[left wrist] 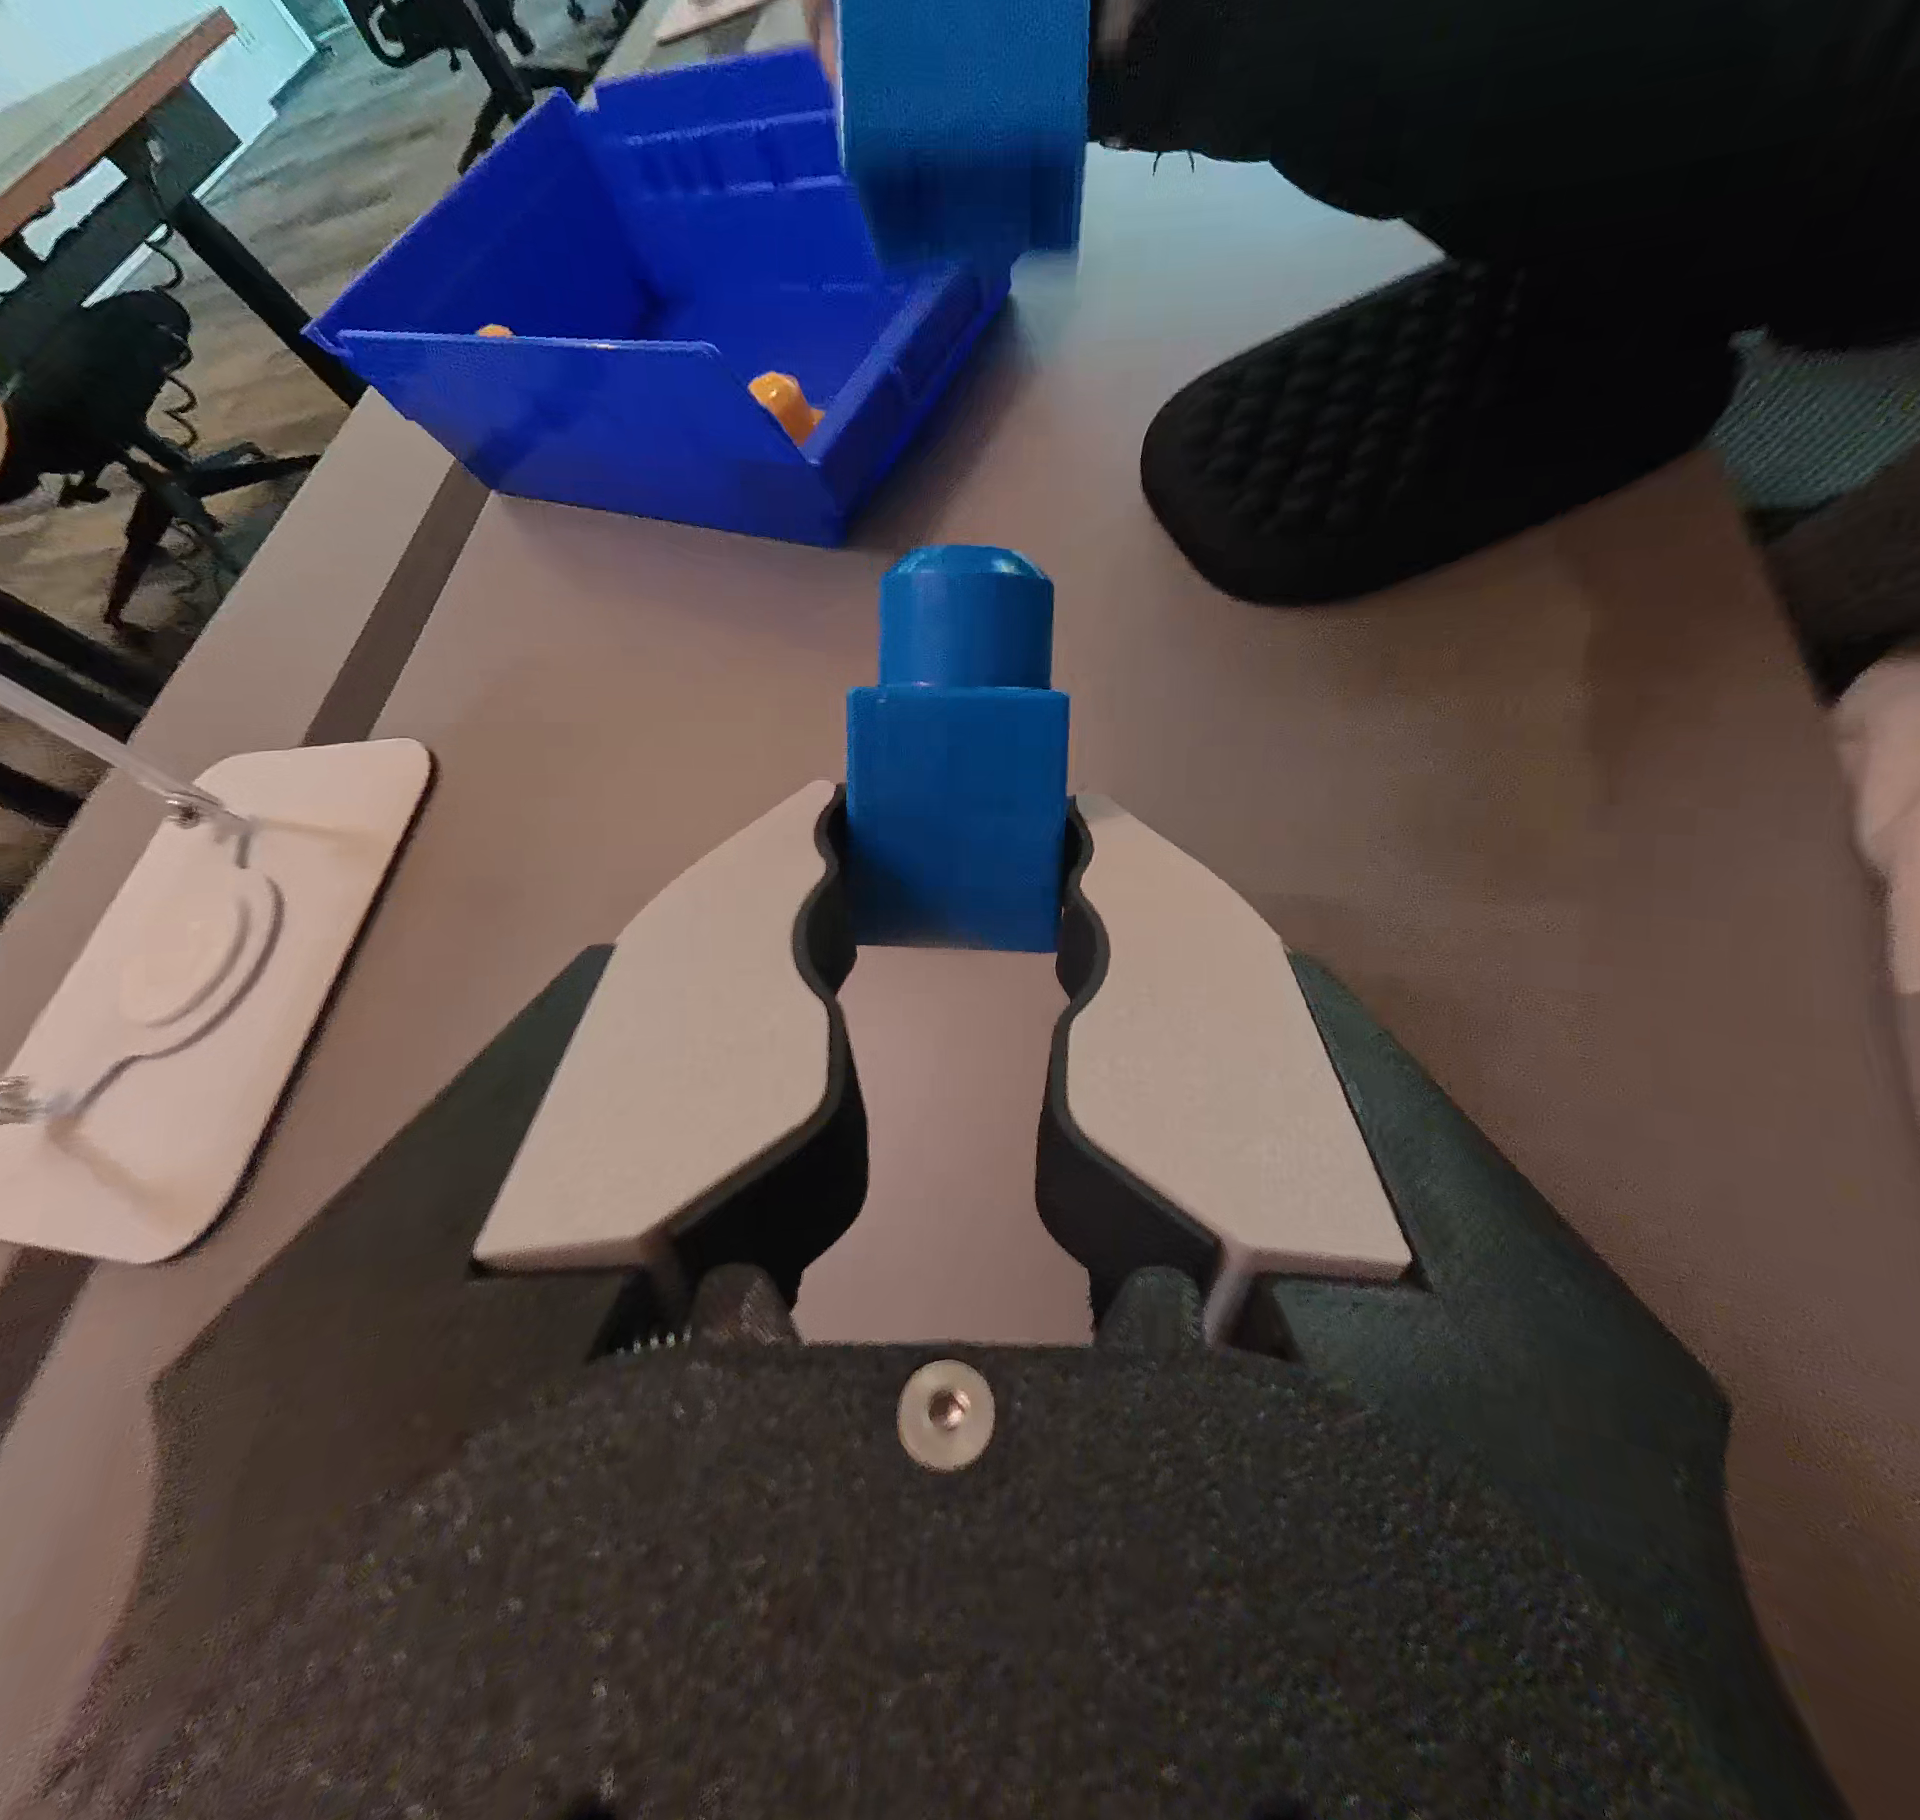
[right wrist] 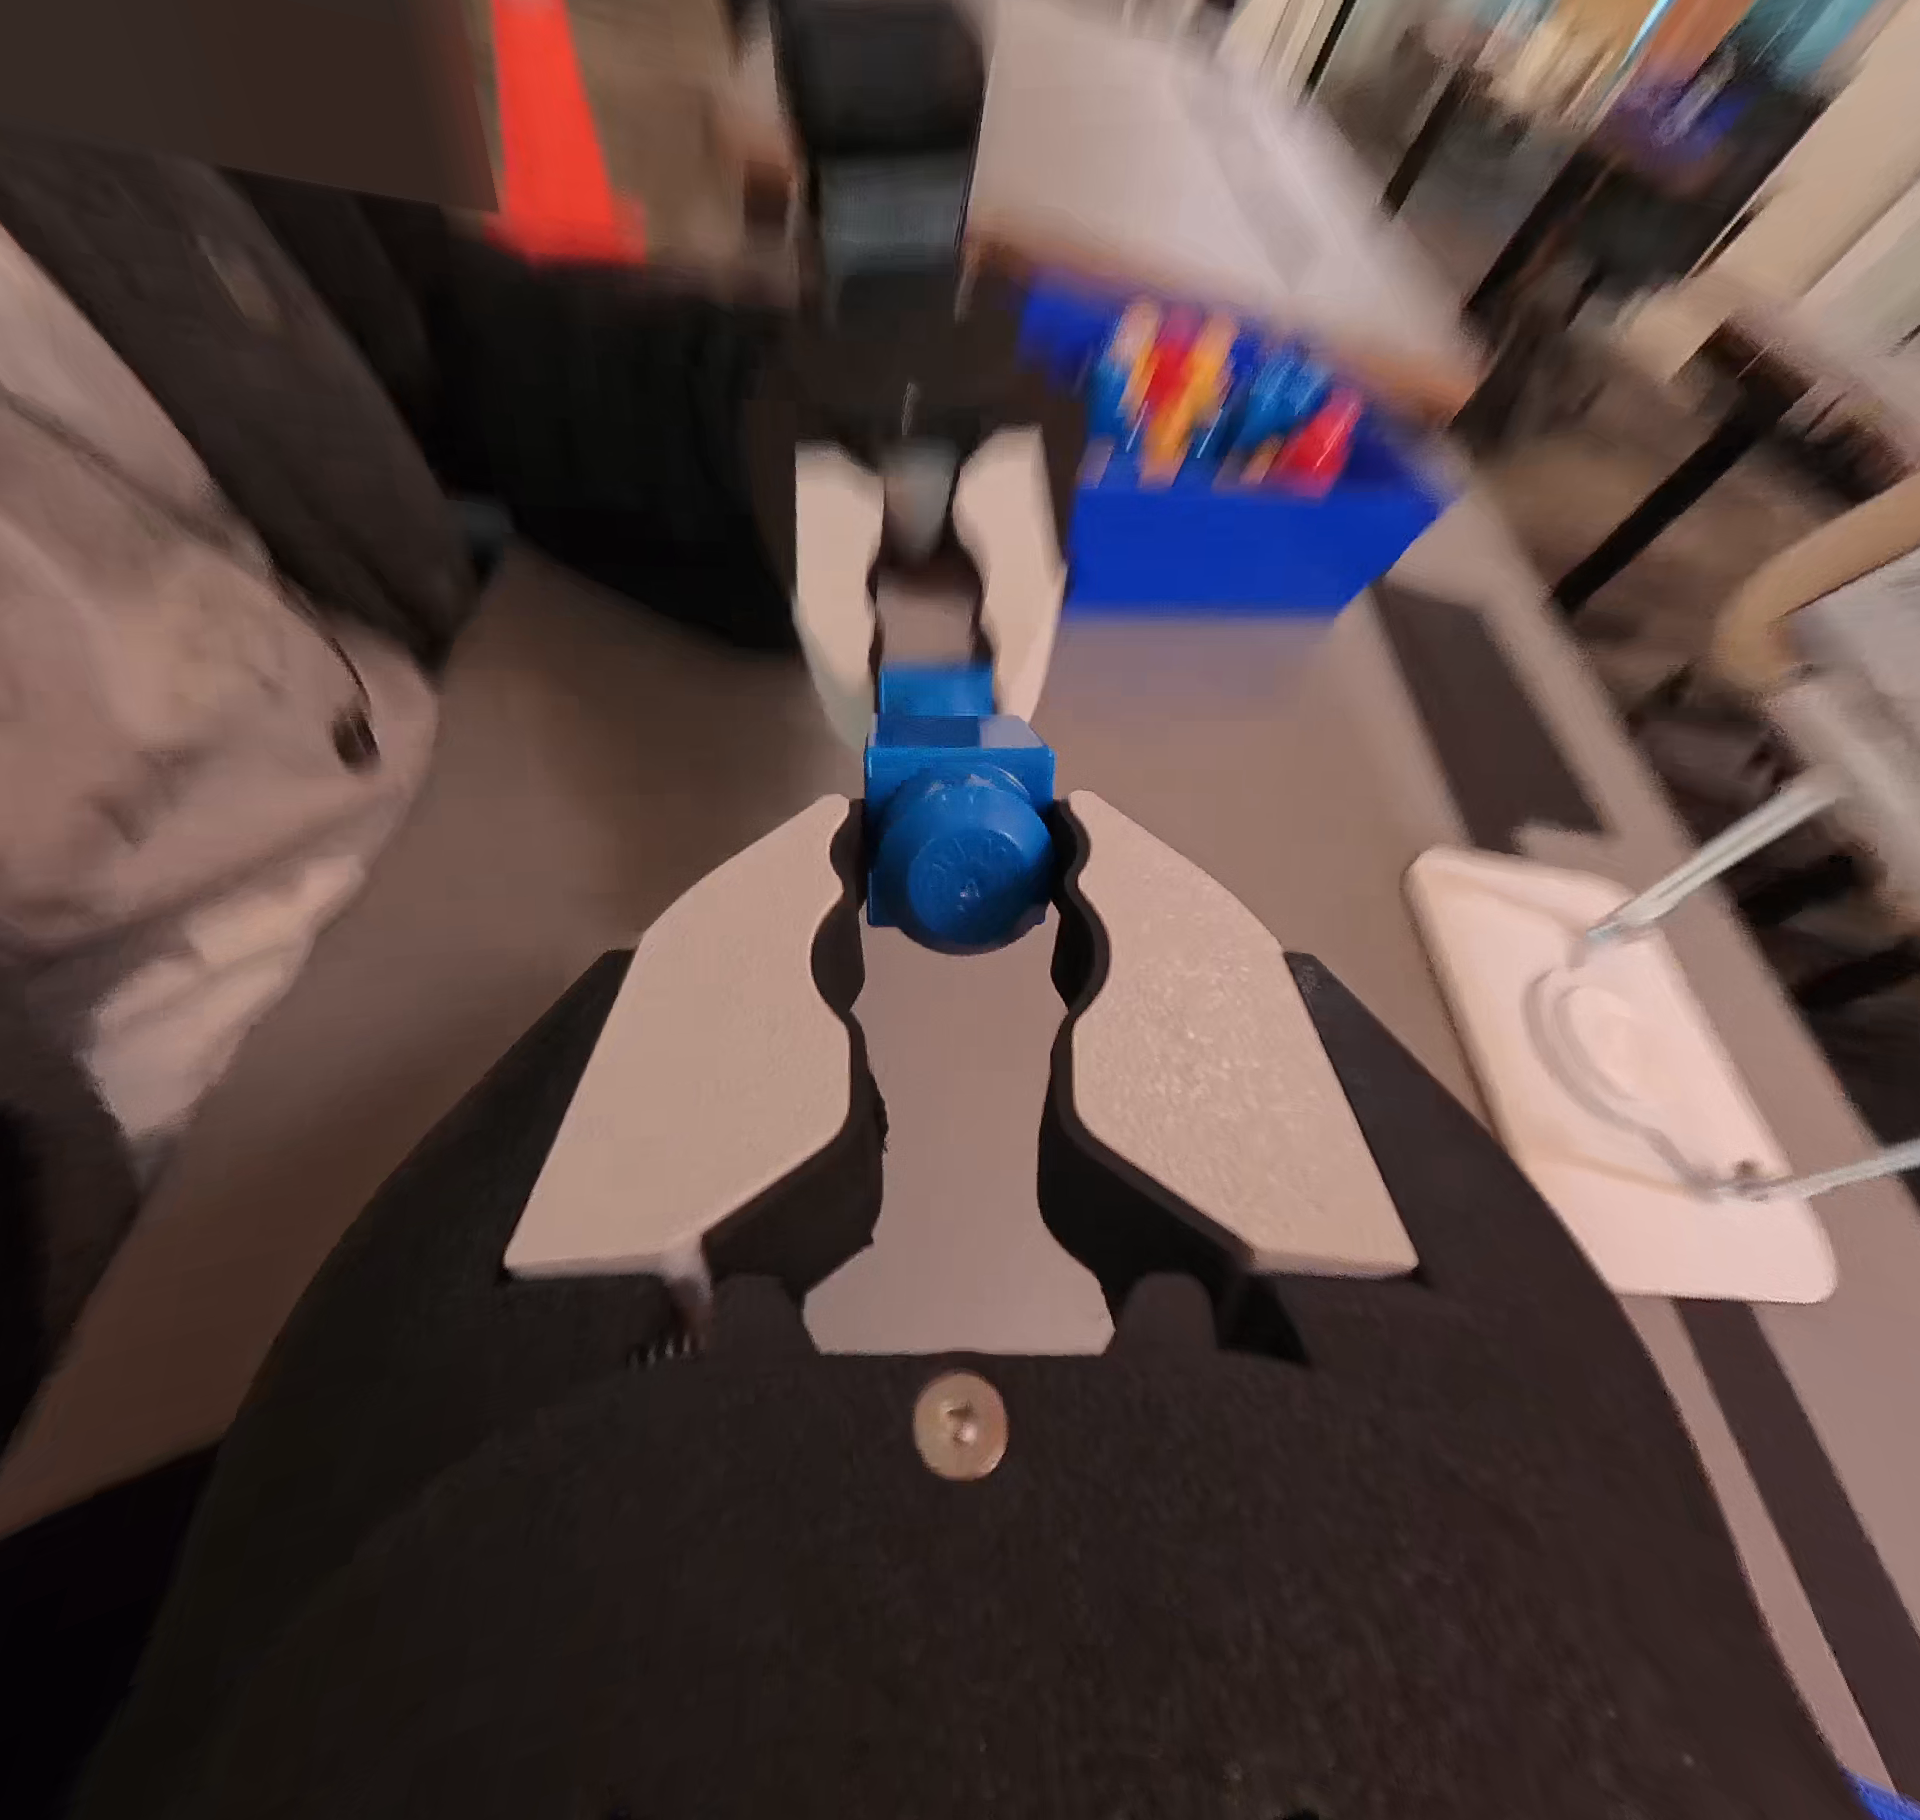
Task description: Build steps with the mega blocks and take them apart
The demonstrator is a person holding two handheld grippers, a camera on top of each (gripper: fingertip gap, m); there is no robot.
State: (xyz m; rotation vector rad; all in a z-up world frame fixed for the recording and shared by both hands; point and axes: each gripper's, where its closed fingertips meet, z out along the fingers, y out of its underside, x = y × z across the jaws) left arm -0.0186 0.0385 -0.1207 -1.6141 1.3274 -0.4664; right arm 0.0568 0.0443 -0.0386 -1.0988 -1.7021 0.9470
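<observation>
Fingertips of each gripper, left [left wrist: 958,861] and right [right wrist: 961,866], pinch one blue block [left wrist: 961,814] between them.

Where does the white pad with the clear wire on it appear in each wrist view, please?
Left wrist view: white pad at the left edge, on the table.
Right wrist view: white pad at the right edge.
Shared landmark: the left gripper holding a blue block, central in its own view, small and central in the right.
</observation>
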